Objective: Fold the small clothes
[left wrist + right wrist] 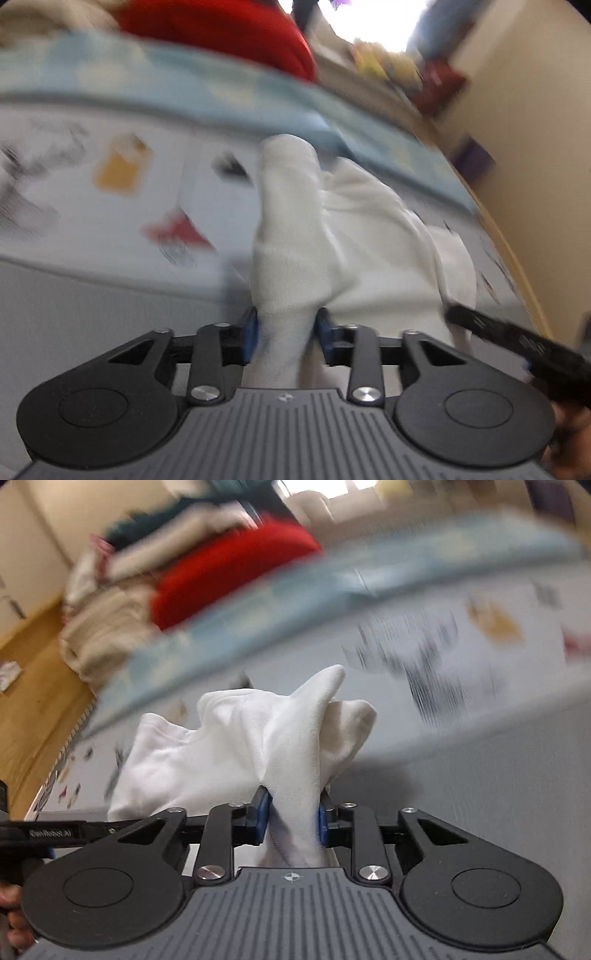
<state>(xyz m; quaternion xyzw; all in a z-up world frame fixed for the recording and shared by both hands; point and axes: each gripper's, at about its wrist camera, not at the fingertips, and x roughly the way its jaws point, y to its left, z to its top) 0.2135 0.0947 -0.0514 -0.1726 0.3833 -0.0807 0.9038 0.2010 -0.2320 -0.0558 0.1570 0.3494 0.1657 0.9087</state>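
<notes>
A small white garment (354, 236) hangs bunched between both grippers above a pale printed bed sheet (110, 206). My left gripper (286, 334) is shut on one gathered fold of it, blue pads pressing the cloth from both sides. In the right wrist view the same white garment (229, 746) rises in a peak, and my right gripper (291, 821) is shut on another fold of it. The right gripper's black body (517, 343) shows at the lower right of the left wrist view, and the left gripper's body (55, 834) at the lower left of the right wrist view.
A red cloth (236, 572) and a heap of beige and dark clothes (122, 590) lie at the back. A light blue blanket edge (221, 85) crosses behind the sheet. Wooden floor (29, 686) lies beyond the bed's edge, cluttered items (406, 70) by a cream wall. Both views are motion-blurred.
</notes>
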